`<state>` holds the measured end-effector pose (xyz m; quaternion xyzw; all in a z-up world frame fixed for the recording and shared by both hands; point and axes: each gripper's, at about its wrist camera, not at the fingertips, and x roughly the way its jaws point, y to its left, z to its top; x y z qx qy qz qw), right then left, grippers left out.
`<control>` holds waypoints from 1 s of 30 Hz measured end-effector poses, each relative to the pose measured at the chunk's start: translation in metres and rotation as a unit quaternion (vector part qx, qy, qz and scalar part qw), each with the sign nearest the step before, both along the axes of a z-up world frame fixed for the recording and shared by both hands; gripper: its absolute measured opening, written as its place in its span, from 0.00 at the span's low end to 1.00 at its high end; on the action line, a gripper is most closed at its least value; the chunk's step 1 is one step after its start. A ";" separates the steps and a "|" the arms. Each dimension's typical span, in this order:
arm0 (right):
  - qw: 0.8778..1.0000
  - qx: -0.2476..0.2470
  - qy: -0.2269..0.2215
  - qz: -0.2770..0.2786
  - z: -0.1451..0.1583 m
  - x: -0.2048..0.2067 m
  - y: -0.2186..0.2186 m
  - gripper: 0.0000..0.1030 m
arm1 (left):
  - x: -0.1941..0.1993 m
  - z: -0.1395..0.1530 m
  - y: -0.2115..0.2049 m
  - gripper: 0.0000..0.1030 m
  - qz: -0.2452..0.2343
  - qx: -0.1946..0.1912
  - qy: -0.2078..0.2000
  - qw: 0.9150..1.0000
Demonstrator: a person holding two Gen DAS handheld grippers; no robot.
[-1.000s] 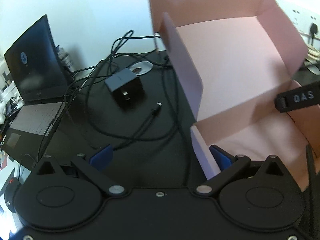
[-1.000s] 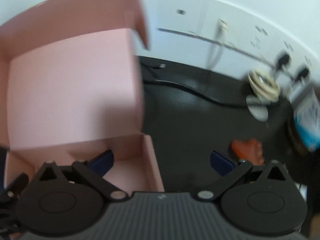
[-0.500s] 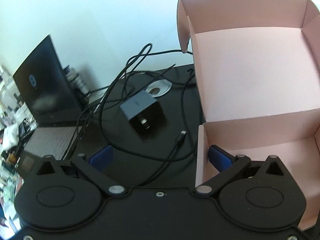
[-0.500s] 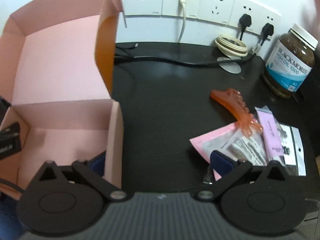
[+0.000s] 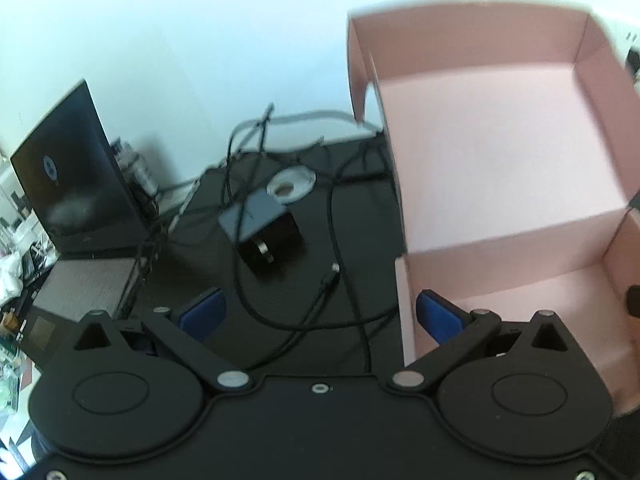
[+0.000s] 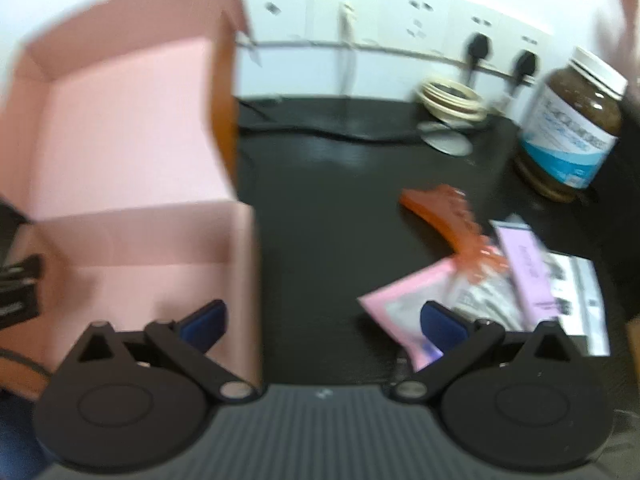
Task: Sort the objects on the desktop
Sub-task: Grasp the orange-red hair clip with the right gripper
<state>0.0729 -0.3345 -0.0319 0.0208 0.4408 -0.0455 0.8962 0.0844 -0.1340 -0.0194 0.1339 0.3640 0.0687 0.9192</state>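
Black desk (image 6: 328,216) runs up to a white wall lined with sockets (image 6: 424,8), two of them plugged. At its middle stands the pink box (image 5: 492,168), lid upright and tray bare (both views are blurred). Right of the box lie an orange hair clip (image 6: 444,212), pink and white sachets (image 6: 408,300) and a brown supplement jar (image 6: 572,120). Left of it sit a black charger (image 5: 264,232), tangled cables (image 5: 332,260) and an open laptop (image 5: 76,172). The left gripper (image 5: 320,312) straddles the box's left wall, jaws wide and empty. The right gripper (image 6: 324,316) straddles the box's right wall, equally wide, holding nothing.
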 end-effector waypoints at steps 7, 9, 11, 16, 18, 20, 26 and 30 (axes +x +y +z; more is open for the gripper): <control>0.992 -0.041 -0.098 0.073 0.028 -0.053 -0.001 0.99 | -0.039 0.033 0.027 1.00 0.015 -0.059 -0.012 0.998; 0.990 -0.046 -0.104 0.081 0.026 -0.065 -0.012 0.99 | -0.049 0.035 0.039 1.00 0.031 -0.090 -0.010 0.995; 0.991 -0.049 -0.095 0.082 0.022 -0.073 -0.024 0.99 | -0.060 0.034 0.046 1.00 0.035 -0.097 -0.015 0.995; 0.993 -0.071 -0.073 0.064 0.015 -0.082 -0.059 0.93 | -0.077 0.024 0.053 1.00 0.027 -0.069 -0.005 0.997; 0.993 -0.082 -0.068 0.048 0.015 -0.082 -0.073 0.93 | -0.081 0.023 0.053 1.00 0.031 -0.063 -0.009 0.998; 0.994 -0.078 -0.066 0.033 0.013 -0.077 -0.089 0.88 | -0.084 0.025 0.053 1.00 0.039 -0.061 -0.012 0.997; 0.997 -0.044 -0.055 -0.023 0.003 -0.049 -0.128 0.60 | -0.088 0.032 0.049 1.00 0.053 -0.056 -0.026 0.997; 0.998 -0.030 -0.052 -0.017 0.001 -0.034 -0.130 0.52 | -0.089 0.033 0.048 1.00 0.058 -0.052 -0.023 0.997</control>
